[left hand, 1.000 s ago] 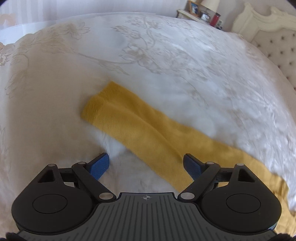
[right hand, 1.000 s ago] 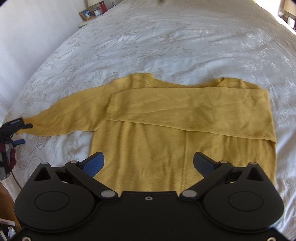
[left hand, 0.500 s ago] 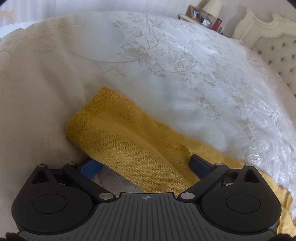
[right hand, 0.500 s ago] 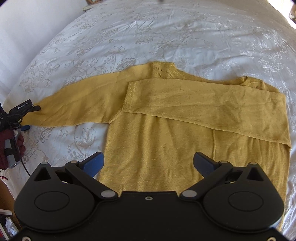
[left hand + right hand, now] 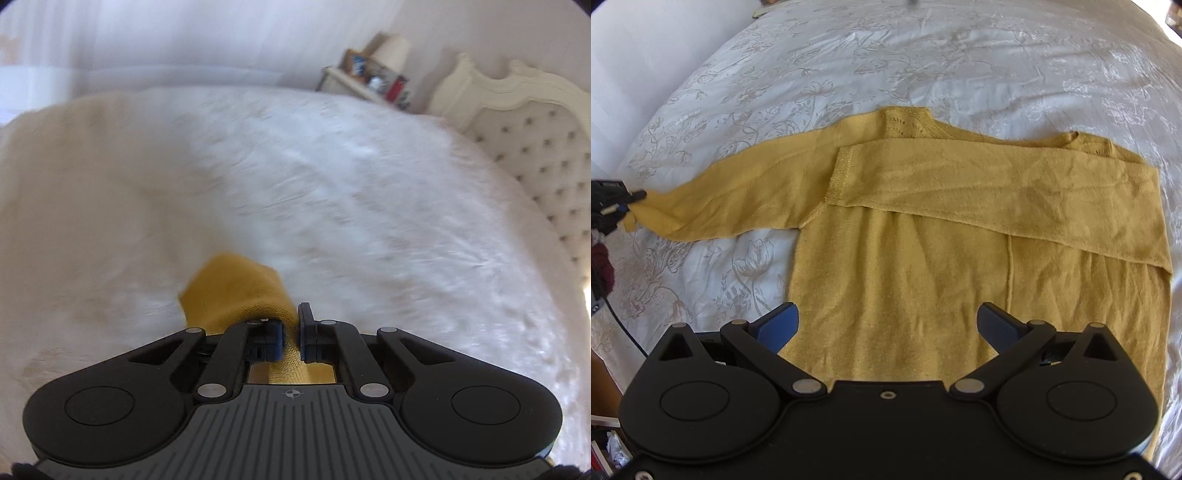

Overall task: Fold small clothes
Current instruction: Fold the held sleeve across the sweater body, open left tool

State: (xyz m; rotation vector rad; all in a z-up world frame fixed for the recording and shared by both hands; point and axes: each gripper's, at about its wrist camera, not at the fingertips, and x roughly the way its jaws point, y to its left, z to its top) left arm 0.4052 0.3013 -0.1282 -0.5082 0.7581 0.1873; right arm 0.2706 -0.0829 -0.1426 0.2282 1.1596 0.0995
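On the left, my left gripper (image 5: 291,332) has just been closing, and its jaws now stand clamped on the cuff (image 5: 236,291) of the sweater's sleeve. The yellow knit is pinched between the two blue pads (image 5: 276,338), bunches up ahead of the fingertips, and runs back under the gripper body. Beyond the cuff lies the bedspread (image 5: 332,192), blurred in this view. Ahead and to the right of this gripper stand a nightstand (image 5: 365,83) and a tufted headboard (image 5: 532,140).

In the right wrist view, the left gripper (image 5: 613,206) appears at the far left edge, touching the end of the outstretched sleeve (image 5: 738,192). That sleeve extends from there rightward to the sweater (image 5: 905,277), which lies flat on the bedspread (image 5: 923,55) directly ahead of my right gripper (image 5: 886,325).

My right gripper holds nothing; its jaws stand wide apart above the sweater's lower body, one pad near the left side seam and the other over the middle of the body. I cannot tell whether the pads touch the fabric. Ahead of this gripper, the other sleeve (image 5: 1015,192) is folded across the chest, its cuff ending near the left shoulder and its fold reaching the sweater's right edge. The neckline (image 5: 908,122) lies at the far side, away from the gripper.
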